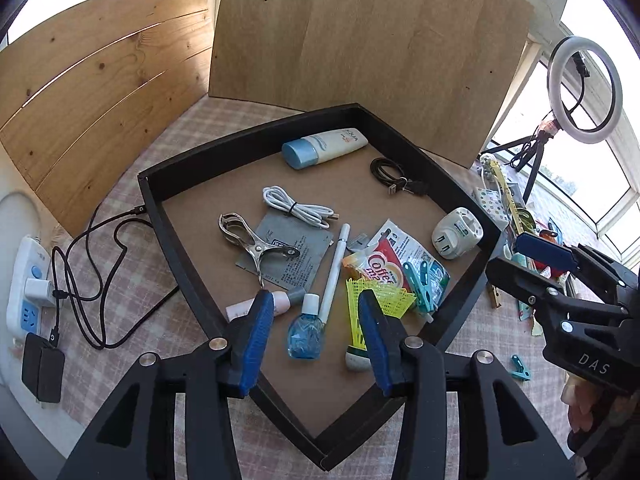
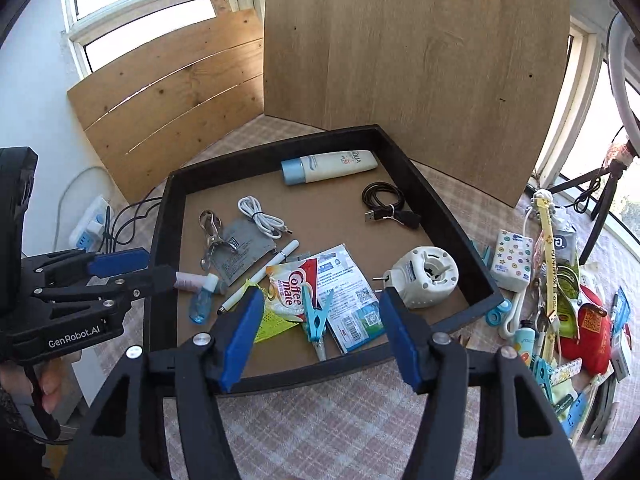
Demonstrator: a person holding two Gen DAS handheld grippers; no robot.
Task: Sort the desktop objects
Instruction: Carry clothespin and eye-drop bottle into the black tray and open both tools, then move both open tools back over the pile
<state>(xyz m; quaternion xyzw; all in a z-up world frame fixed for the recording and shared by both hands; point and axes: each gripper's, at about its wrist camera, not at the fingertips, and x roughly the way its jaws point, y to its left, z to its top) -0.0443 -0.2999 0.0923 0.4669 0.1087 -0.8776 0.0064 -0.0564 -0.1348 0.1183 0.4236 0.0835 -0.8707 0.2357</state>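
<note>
A black tray (image 1: 158,200) (image 2: 444,208) holds a sunscreen tube (image 1: 325,147) (image 2: 329,167), white cable (image 1: 296,208), black cable (image 2: 386,204), metal clip (image 1: 252,240), white pen (image 1: 335,272), Coffee mate sachet (image 2: 286,290), blue clothes peg (image 2: 316,316), yellow shuttlecock (image 1: 372,304), small blue bottle (image 1: 306,334) and white plug adapter (image 2: 424,276). My left gripper (image 1: 316,320) is open and empty above the tray's near part. My right gripper (image 2: 320,332) is open and empty above the peg and sachets.
A pile of loose items (image 2: 560,300) lies on the checked cloth right of the tray. A power strip (image 1: 28,284) with cables lies to the left. Wooden boards (image 2: 416,60) stand behind. A ring light (image 1: 584,88) stands at the far right.
</note>
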